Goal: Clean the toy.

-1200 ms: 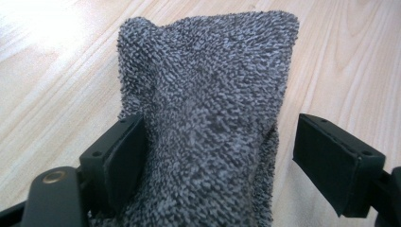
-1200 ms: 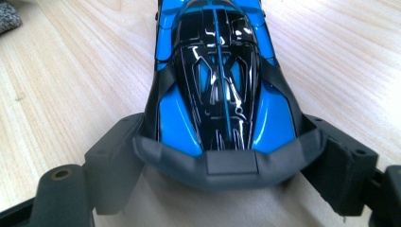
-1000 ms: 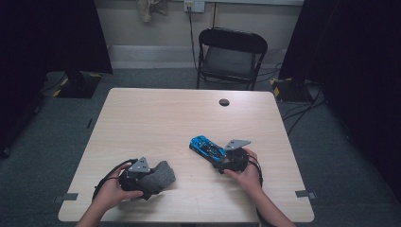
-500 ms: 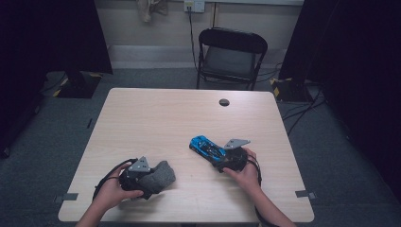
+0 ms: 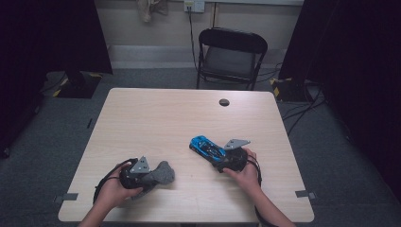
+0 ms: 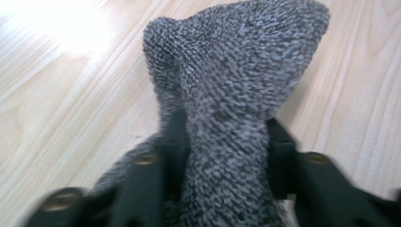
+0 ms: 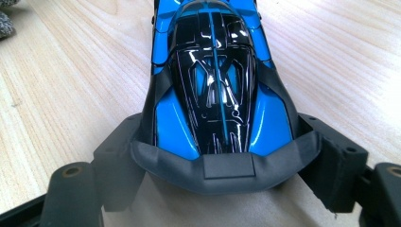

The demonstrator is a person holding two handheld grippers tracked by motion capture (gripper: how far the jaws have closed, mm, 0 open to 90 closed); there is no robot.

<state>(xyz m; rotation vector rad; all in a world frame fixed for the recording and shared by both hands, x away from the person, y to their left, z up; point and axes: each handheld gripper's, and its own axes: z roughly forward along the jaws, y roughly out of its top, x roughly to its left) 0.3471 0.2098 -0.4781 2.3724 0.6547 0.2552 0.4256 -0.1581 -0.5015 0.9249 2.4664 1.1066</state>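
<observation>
Pale wood surface [image 5: 156, 118], dark room, folding chair [image 5: 231, 56] behind.
High view: left gripper [image 5: 142, 176] and right gripper [image 5: 231, 158] resting near front edge. Left gripper view: fingers [image 6: 279, 151] just closed, pinching grey sock [image 6: 227, 94] for lifting. Right gripper view: fingers [image 7: 331, 161] clamped on blue toy car [image 7: 213, 85], steadying its tail.

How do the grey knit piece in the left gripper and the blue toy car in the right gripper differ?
The grey knit piece is soft, speckled and bunched between the jaws; the toy car is hard, glossy blue and black and keeps its shape. The knit lies near the table's left front, the car further right. Both rest on the table, gripped.
</observation>
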